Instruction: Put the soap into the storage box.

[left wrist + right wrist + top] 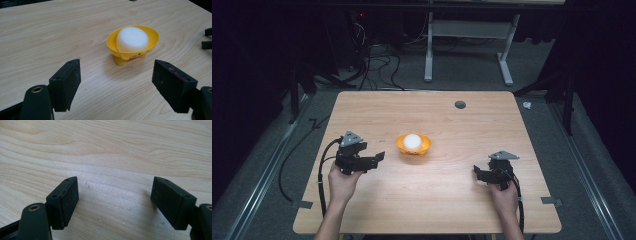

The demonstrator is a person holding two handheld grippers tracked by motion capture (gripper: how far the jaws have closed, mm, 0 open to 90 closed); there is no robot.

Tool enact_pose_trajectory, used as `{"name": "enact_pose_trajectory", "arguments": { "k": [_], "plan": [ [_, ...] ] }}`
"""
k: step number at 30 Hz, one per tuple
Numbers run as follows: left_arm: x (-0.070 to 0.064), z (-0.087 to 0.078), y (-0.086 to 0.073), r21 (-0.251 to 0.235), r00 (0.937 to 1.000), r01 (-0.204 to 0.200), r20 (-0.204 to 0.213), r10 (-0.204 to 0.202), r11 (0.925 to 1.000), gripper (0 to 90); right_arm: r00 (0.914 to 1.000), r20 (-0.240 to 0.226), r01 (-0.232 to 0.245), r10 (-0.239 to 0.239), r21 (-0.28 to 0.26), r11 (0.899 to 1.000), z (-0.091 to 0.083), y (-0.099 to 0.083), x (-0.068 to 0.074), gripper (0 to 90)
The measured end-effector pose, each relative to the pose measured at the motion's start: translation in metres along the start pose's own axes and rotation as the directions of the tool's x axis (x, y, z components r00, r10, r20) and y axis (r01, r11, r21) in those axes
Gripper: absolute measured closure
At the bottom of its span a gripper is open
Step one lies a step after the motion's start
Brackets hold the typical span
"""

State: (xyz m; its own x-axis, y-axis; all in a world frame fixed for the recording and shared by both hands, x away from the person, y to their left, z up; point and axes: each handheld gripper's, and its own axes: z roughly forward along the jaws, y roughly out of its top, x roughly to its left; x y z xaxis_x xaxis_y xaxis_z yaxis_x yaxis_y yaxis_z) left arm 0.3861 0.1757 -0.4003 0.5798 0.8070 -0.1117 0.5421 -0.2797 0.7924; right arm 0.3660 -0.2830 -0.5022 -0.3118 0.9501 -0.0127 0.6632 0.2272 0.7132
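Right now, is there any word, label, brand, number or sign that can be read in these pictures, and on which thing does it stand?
None can be read.
The yellow plastic duck-shaped dish bears a printed face, no letters.
The round white soap bar is blank.
The light wooden table and both grippers' black jaws carry no text.

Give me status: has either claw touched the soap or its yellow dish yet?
Nothing looks done yet: the white soap sits in the yellow dish mid-table, untouched. In hand: nothing. The left claw is open and aimed at the dish, short of it; the right claw is open over bare table, off to the side. Left: any approach and grasp.
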Motion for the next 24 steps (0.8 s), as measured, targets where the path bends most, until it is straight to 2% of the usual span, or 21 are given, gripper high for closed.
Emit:
{"name": "enact_pose_trajectory", "arguments": {
  "k": [9, 18, 24],
  "plan": [
    [0.001, -0.003, -0.007, 0.006, 1.0000, 0.007, -0.005, -0.007, 1.0000, 23.7, 1.0000, 0.000, 0.000, 0.000, 0.000, 1.000, 0.000, 0.000, 0.000, 23.2],
    [0.003, -0.004, -0.016, 0.019, 0.9993, 0.001, -0.037, 0.000, 0.9998, 23.7, 1.0000, 0.001, -0.001, 0.001, -0.001, 1.000, 0.000, 0.000, 0.000, 23.2],
    [0.006, -0.005, -0.021, 0.019, 0.9991, 0.013, -0.040, -0.013, 0.9997, 23.8, 1.0000, 0.001, -0.001, 0.001, -0.001, 1.000, 0.000, 0.000, 0.000, 23.2]
  ]
}}
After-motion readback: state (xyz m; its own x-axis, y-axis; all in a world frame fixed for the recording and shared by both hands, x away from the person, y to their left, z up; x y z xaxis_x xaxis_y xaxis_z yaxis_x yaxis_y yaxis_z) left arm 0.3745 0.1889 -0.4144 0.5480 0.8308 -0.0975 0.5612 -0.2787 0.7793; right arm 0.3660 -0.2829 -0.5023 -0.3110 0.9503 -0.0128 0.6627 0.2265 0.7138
